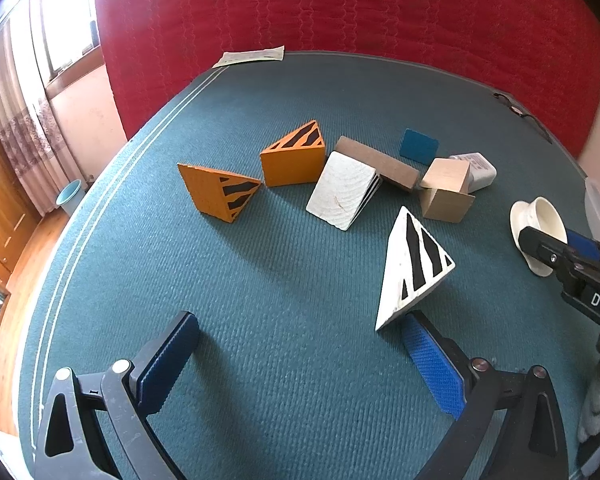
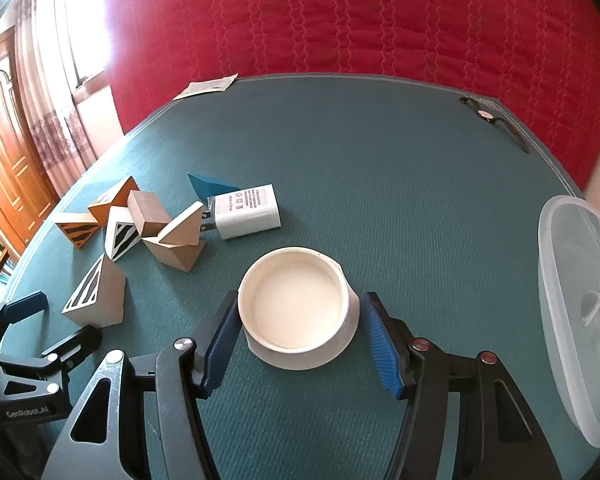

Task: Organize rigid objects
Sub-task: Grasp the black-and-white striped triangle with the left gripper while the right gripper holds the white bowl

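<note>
Wooden wedge blocks lie on the green table: two orange striped ones (image 1: 220, 192) (image 1: 294, 156), a white striped wedge (image 1: 414, 268) nearest my left gripper, another white one (image 1: 342, 190), plain wood blocks (image 1: 446, 190), a blue piece (image 1: 419, 146) and a white charger (image 2: 246, 210). My left gripper (image 1: 300, 344) is open and empty, its right finger just beside the white striped wedge. My right gripper (image 2: 296, 328) is open around a cream bowl (image 2: 298, 308), its fingers on either side with a small gap on each side.
A clear plastic container (image 2: 580, 300) stands at the right table edge. A paper slip (image 1: 252, 56) lies at the far edge. A wristwatch (image 2: 496, 120) lies at the far right. A red quilt hangs behind the table.
</note>
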A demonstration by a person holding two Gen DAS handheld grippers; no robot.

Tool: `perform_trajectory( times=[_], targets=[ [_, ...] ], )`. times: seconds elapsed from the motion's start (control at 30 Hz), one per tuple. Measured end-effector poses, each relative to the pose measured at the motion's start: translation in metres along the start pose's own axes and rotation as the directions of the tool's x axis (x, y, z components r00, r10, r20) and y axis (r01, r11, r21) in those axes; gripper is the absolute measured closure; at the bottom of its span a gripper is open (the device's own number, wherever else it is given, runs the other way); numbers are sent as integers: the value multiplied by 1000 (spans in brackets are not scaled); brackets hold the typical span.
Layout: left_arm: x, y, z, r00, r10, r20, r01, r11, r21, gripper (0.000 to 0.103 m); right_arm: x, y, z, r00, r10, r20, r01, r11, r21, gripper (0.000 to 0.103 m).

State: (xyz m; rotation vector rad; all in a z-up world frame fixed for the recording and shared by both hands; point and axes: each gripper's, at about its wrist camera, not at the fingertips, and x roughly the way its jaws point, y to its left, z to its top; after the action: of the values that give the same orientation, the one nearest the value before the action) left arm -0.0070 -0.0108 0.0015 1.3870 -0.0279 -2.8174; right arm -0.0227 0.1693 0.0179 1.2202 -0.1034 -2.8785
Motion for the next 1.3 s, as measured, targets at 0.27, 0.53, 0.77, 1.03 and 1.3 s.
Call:
perform_trajectory(
  times=[0.27, 0.53, 0.77, 1.03, 1.3],
  targets=[
    [0, -16, 4, 1000, -3, 8, 2, 998, 55, 0, -1, 0, -2, 1000, -9, -10, 9, 1000, 6, 42],
    [4, -27, 17, 999, -52, 0, 52, 996, 78, 17, -1, -1, -1, 1000, -8, -11, 8, 1000, 6, 42],
    [1, -31, 17, 995, -91, 32, 88, 992, 88, 53, -1, -1, -1, 1000, -9, -11, 9, 1000, 5, 42],
    [-4, -28, 13, 992, -115, 52, 111, 991, 70, 69, -3, -5, -3, 1000, 11, -5, -11, 1000, 25, 42],
    [-6, -30, 11, 993, -100, 61, 96, 993, 74, 72, -16, -13, -12, 999, 35, 6, -36, 999, 31, 42]
  ],
)
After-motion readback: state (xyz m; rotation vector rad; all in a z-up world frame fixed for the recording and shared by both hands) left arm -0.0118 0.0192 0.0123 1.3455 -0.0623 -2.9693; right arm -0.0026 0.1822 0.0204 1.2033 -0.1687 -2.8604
